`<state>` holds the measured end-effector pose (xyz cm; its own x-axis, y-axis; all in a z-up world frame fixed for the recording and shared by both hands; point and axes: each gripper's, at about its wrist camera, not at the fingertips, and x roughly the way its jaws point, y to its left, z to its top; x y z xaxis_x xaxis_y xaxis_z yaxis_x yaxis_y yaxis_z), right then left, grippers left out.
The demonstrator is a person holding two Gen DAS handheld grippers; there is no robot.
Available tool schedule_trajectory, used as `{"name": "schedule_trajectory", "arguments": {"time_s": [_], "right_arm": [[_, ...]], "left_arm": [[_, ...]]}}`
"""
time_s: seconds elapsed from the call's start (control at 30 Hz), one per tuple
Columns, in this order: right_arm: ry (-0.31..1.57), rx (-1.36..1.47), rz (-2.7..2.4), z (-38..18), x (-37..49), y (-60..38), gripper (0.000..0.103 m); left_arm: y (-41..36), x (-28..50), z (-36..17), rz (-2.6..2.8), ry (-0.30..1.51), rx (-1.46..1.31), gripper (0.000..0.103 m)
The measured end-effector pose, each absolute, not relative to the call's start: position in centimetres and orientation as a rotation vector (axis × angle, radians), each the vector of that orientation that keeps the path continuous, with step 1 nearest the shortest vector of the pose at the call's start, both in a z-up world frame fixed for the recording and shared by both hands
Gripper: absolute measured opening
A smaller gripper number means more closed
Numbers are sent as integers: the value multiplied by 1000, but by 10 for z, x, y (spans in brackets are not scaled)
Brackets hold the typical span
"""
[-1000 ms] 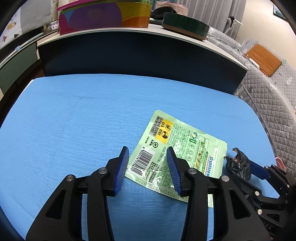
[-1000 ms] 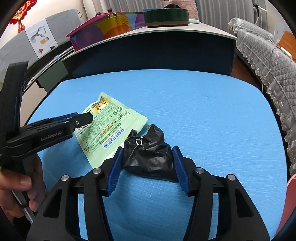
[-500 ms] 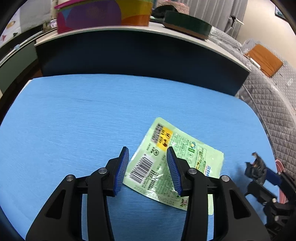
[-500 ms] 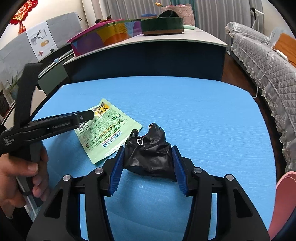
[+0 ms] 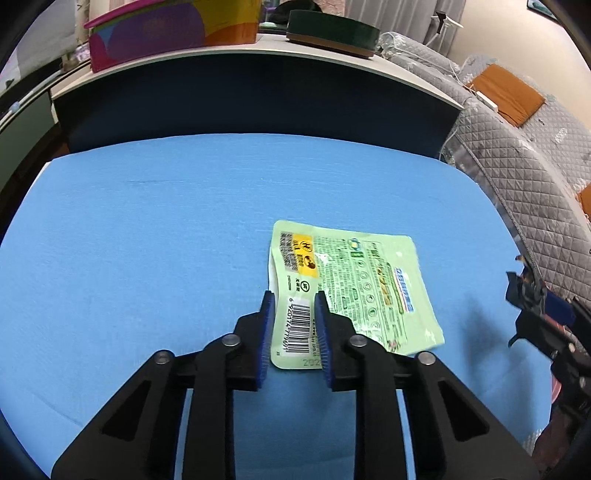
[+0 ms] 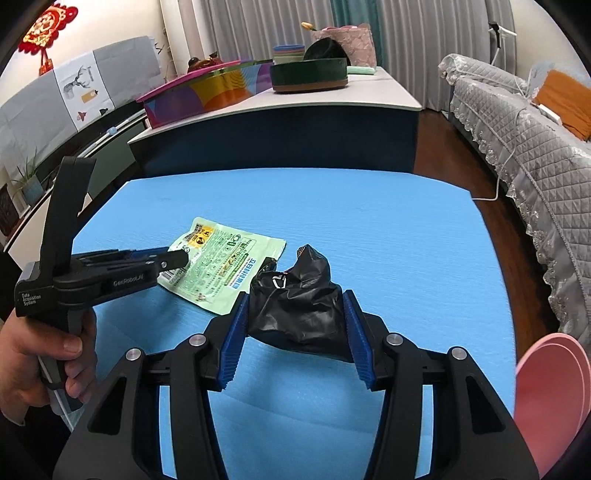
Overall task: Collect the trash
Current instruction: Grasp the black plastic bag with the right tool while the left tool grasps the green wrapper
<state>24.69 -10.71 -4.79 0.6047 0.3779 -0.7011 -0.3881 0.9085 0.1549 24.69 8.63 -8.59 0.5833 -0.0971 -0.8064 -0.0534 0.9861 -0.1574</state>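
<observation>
A flat green snack wrapper (image 5: 354,284) lies on the blue table (image 5: 147,229). My left gripper (image 5: 293,314) has its jaws closed in on the wrapper's barcode corner, which bows up between them. The wrapper also shows in the right wrist view (image 6: 225,262), with the left gripper (image 6: 173,260) at its near-left edge. My right gripper (image 6: 295,317) is shut on a crumpled black plastic bag (image 6: 299,306) and holds it above the table. The right gripper and bag appear at the far right of the left wrist view (image 5: 532,295).
A pink bin rim (image 6: 550,391) sits at the table's right edge. A dark counter (image 5: 258,85) with a colourful box (image 5: 166,33) and a green round tin (image 5: 332,33) stands behind the table. A grey quilted sofa (image 6: 528,147) is on the right.
My left gripper's jaws have narrowed onto the wrapper's barcode corner, which now buckles up. My right gripper has lifted the black bag and moved it away to the right.
</observation>
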Motion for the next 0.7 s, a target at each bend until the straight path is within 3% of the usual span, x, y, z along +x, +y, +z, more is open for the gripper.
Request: {"name": "schedule_trajectory", "arguments": {"time_s": [0.23, 0.43, 0.47, 0.5, 0.53, 0.57, 0.7], "right_arm": [[775, -11, 431, -33, 231, -119, 51], [752, -4, 410, -21, 214, -136, 51], [749, -2, 407, -19, 212, -139, 51], [745, -1, 404, -18, 209, -142, 51], [741, 1, 401, -16, 206, -144, 51], [736, 1, 396, -13, 202, -148, 51], [726, 1, 377, -7, 189, -162, 51]], "left_arm": [[75, 233, -77, -54, 938, -156, 2], [70, 223, -65, -48, 911, -147, 0], [71, 223, -65, -32, 906, -147, 1], [73, 223, -65, -20, 902, -150, 9], [75, 223, -66, -11, 902, -157, 26], [77, 224, -68, -6, 901, -170, 34], [79, 230, -75, 4, 895, -193, 38]]}}
